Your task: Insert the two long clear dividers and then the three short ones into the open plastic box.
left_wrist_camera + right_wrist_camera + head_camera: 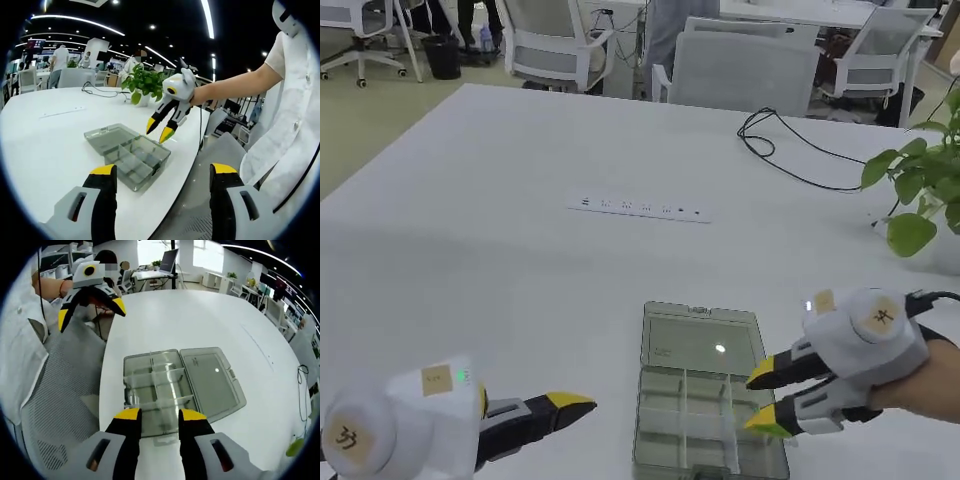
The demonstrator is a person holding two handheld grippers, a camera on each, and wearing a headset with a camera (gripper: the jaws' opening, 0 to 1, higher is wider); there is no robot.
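At the box's 3 o'clock side in the head view, my right gripper (752, 403) hovers above the rim, jaws parted, nothing between them. My left gripper (163, 170) hangs wide open and empty at the box's 9 o'clock, apart from it. Plastic box (662, 388) sits on white table (520, 260), lid (700, 340) folded back flat at 12 o'clock. Clear dividers (155, 373) already cross the tray as a grid; exact count unsure. Judgement: insertion looks near done. Next move: check that each divider is fully seated and press down any that stands proud.
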